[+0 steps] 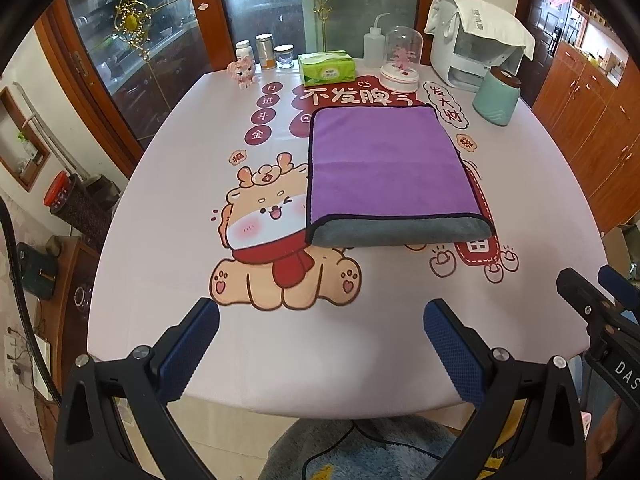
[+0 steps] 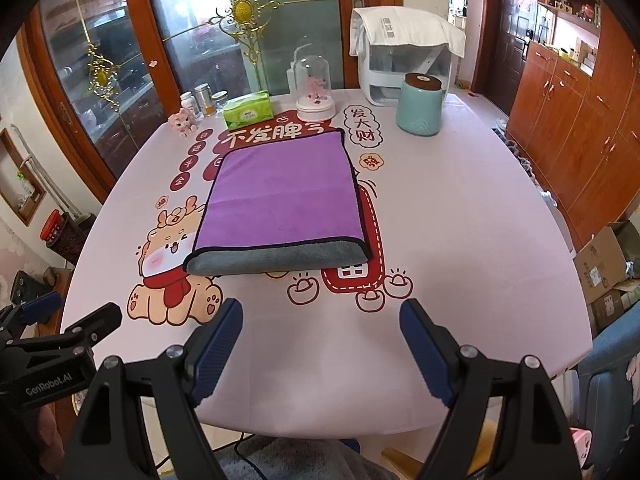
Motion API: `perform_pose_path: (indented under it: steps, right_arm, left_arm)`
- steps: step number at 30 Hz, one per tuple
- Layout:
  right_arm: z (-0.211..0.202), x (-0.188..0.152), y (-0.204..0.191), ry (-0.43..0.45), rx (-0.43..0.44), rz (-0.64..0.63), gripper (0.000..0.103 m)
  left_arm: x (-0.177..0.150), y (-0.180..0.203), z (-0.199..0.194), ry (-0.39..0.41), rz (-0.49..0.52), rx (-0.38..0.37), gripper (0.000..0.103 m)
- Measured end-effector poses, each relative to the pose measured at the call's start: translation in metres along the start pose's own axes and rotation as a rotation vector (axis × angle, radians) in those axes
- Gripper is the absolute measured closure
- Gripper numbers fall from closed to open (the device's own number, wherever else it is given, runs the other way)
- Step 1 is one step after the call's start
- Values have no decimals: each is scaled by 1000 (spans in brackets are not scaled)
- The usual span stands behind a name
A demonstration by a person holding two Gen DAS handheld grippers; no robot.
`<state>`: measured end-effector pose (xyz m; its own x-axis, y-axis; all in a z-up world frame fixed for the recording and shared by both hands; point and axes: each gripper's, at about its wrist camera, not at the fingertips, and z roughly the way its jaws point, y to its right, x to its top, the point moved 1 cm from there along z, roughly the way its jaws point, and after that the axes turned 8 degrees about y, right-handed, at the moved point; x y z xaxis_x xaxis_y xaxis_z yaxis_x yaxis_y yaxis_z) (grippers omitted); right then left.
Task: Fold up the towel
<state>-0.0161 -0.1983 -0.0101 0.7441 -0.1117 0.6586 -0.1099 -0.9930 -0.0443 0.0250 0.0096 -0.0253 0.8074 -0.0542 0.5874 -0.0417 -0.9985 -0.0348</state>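
A purple towel with a grey underside lies folded flat on the pink printed tablecloth, its grey fold facing me. It also shows in the right wrist view. My left gripper is open and empty above the table's near edge, well short of the towel. My right gripper is open and empty, also near the front edge. The right gripper shows at the right edge of the left wrist view; the left gripper shows at the left edge of the right wrist view.
At the table's far edge stand a green tissue box, a glass dome ornament, a teal jar, a white appliance under a cloth, small jars and a pink toy. Wooden cabinets stand at right.
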Motion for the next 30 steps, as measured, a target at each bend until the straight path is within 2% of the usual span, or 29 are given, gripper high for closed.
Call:
perform_pose_path:
  steps: [19, 26, 30]
  right_arm:
    - [30, 6, -19, -38, -80, 50, 21]
    - [36, 3, -14, -43, -114, 74, 21]
    - [44, 3, -9, -53, -137, 67, 22]
  left_arm:
    - [27, -16, 46, -37, 103, -67, 1]
    - [30, -16, 60, -16, 149, -107, 1]
    - [35, -20, 73, -11, 132, -115, 1]
